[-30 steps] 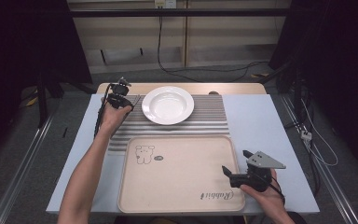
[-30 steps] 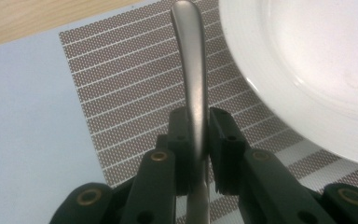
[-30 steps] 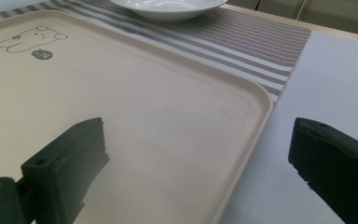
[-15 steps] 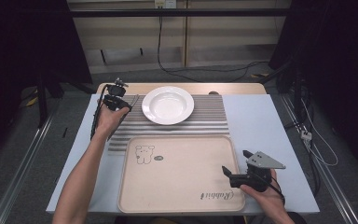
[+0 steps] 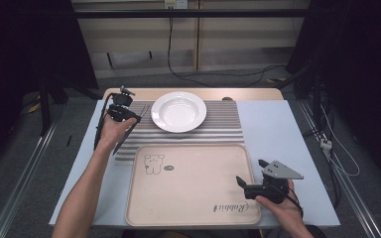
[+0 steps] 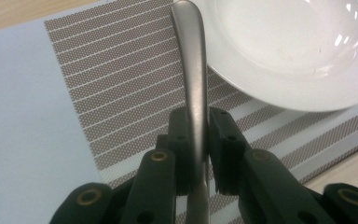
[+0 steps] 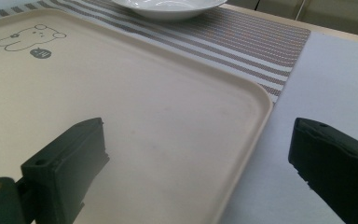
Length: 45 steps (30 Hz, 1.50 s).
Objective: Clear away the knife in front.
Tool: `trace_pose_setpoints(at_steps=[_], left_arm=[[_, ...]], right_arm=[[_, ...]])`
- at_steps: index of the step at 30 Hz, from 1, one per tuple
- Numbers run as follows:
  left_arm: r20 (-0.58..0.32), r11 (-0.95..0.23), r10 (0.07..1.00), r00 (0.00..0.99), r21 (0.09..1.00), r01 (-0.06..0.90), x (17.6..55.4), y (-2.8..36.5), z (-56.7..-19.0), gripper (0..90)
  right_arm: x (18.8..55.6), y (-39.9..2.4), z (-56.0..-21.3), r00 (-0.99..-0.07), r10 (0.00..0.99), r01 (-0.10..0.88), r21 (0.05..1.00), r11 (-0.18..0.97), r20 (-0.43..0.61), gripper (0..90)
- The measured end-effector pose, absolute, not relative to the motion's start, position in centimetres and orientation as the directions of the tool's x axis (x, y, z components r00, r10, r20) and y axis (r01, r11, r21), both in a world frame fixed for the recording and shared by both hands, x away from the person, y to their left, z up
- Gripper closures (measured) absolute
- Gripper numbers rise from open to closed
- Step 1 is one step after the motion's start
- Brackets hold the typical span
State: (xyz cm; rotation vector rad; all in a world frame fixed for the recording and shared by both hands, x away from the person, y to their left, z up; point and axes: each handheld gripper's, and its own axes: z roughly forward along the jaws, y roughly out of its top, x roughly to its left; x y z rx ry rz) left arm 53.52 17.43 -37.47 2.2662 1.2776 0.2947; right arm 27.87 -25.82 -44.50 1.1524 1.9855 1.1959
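From the high view, a white bowl-like plate (image 5: 178, 111) is seen empty on a striped placemat (image 5: 218, 130) at about 12 o'clock on the surface (image 5: 273, 124). A beige tray (image 5: 193, 188) with a small bear drawing is laid toward 6 o'clock, also empty, its far edge overlapping the placemat's near edge. At 10 o'clock the left claw (image 5: 140, 119) is held above the placemat's left end, just left of the plate, with the person's forearm stretched diagonally from the bottom edge. At 4 o'clock the right claw (image 5: 250, 174) is held low by the tray's right edge, pointed toward 9 o'clock.

In the left gripper view, a metal utensil handle (image 6: 193, 70) is clenched between the left claw (image 6: 199, 140) pads and points up toward 12 o'clock, its tip beside the plate (image 6: 298, 56) rim. Which utensil it is cannot be told, since its working end is hidden. The placemat (image 6: 121, 93) lies beneath.

In the right gripper view, the right claw (image 7: 200, 158) is spread wide and released, nothing being held. One jaw is seen over the tray (image 7: 144, 116), the other over the bare surface (image 7: 335, 70). The plate (image 7: 168, 7) sits at 12 o'clock on the placemat (image 7: 242, 37).
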Motion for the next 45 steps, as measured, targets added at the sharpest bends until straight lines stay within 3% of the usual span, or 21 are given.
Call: trace_pose_setpoints(at_steps=[23, 45], left_arm=[[-0.022, -0.483, 0.795, 0.606, 0.581, 0.655, 48.0, 15.0, -36.7, 80.0], [-0.001, -0.534, 0.771, 0.636, 0.544, 0.648, 43.0, 14.0, -38.5, 79.9]], right_arm=[[27.8, -25.8, -44.5, -0.487, 0.873, 0.389, 0.888, 0.245, -0.027, 4.4], [27.8, -25.7, -44.5, -0.490, 0.871, 0.387, 0.886, 0.257, -0.038, 4.4]])
